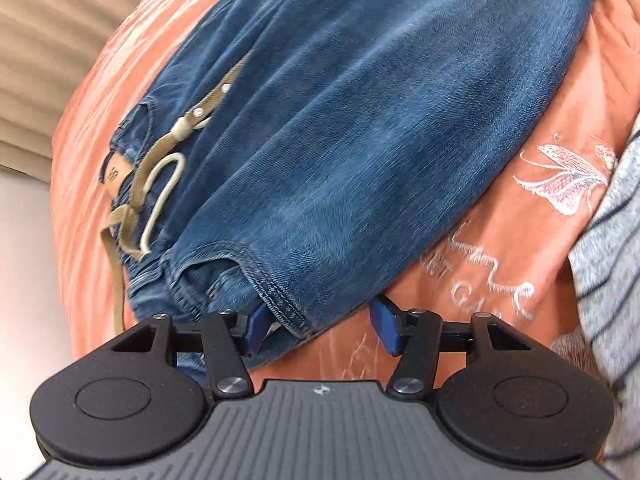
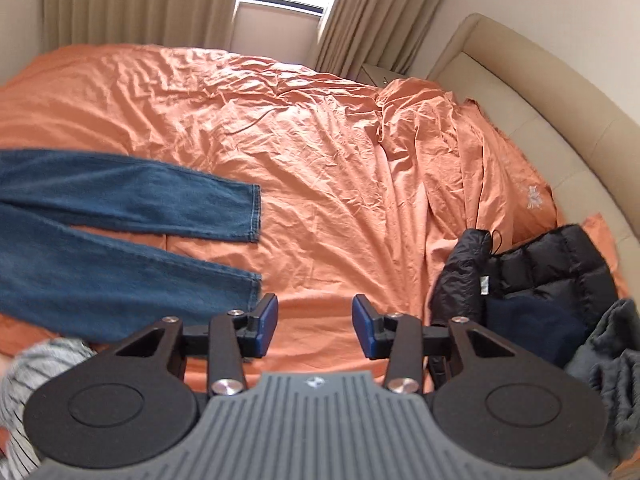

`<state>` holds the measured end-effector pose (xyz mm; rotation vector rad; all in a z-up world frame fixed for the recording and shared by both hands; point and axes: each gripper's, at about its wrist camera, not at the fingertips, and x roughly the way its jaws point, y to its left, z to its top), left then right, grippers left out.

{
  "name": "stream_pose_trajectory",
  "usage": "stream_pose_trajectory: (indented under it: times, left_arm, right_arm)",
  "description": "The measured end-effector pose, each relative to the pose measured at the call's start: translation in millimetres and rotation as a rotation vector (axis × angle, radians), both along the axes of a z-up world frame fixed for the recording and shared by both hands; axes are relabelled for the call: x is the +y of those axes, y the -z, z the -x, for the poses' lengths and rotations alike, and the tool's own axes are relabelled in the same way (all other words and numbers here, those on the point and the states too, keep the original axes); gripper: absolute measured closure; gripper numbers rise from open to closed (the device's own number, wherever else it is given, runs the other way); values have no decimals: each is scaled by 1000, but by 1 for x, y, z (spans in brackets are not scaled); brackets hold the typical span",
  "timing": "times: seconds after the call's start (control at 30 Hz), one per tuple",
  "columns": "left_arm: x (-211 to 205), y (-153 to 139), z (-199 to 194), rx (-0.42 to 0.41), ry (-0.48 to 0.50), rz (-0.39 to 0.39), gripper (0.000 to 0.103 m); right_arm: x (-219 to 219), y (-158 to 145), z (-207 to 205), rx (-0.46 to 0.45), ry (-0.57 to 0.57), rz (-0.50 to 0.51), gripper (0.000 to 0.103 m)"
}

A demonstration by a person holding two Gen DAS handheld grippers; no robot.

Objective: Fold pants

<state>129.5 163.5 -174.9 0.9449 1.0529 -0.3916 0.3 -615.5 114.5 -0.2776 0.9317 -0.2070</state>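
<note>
Blue pants [image 1: 360, 120] lie lengthwise across the orange bed; the left gripper [image 1: 320, 324] stands open astride a waistband corner, gripping nothing, while the right gripper [image 2: 314, 326] hovers half-open and empty beside the near hem.

Blue denim pants [image 1: 360, 128]: soft brushed cloth, faded streaks, stitched hems; olive woven fabric belt [image 1: 160, 152] with small shiny metal rivets, tan leather-like patch [image 1: 116, 172]. Orange bedsheet [image 2: 320, 152]: thin matt cotton-like cloth, heavily wrinkled, white embroidery. Black puffer jacket [image 2: 540, 264]: quilted, slight sheen. Left gripper [image 1: 322, 326] and right gripper [image 2: 315, 326]: matt black plastic arms, blue rubbery pads, polished metal screws, ribbed grey housing. Beige curtains [image 2: 132, 0]: pleated matt fabric.
</note>
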Motion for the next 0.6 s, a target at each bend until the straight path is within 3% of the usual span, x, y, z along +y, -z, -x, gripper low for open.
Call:
stream_pose_trajectory:
  times: [0.1,0.17,0.23,0.27,0.33,0.47,0.6]
  left_arm:
    - [-6,3,-4,4,-25,0,48]
    - [-6,-3,-5,4,-55,35,70]
    - [-5,-12,-6,-35,-88,61,79]
    - [-7,-18,-5,-62,-109,80,82]
    - [-9,-32,-5,-125,-161,121,85]
    - [-12,-60,-9,-223,-272,213,87]
    - [-18,-76,-16,-260,-359,243,88]
  right_arm:
    - [1,31,7,68,-64,39,66]
    - [5,58,7,83,-112,61,66]
    - [13,87,6,103,-177,91,69]
    - [20,104,3,120,-210,111,75]
    - [30,135,-1,138,-284,144,84]
    - [59,197,-17,161,-454,256,88]
    - [79,247,-29,175,-615,370,90]
